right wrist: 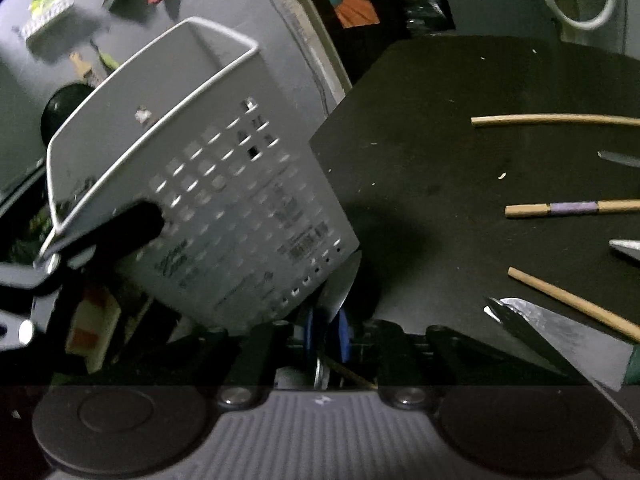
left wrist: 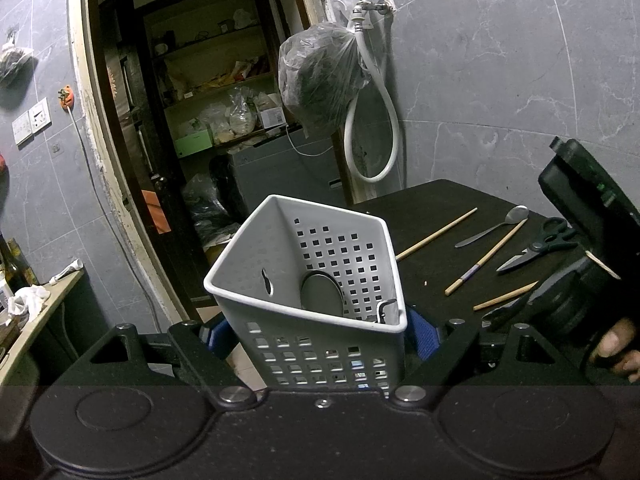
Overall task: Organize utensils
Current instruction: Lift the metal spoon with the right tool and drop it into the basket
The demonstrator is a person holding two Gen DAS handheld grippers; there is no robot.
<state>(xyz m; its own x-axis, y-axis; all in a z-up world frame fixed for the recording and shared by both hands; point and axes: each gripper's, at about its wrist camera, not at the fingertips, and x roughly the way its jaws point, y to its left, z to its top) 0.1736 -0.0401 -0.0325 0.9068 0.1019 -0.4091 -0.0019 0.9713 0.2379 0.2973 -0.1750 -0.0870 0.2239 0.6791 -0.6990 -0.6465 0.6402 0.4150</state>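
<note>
Blue pads of my left gripper press both sides of the white perforated basket, holding it tilted at the black table's edge; a round metal utensil lies inside. My right gripper stands narrow beside the basket's base; whether it pinches anything I cannot tell. Three chopsticks, a spoon and scissors lie on the table.

White perforated basket, black table
</note>
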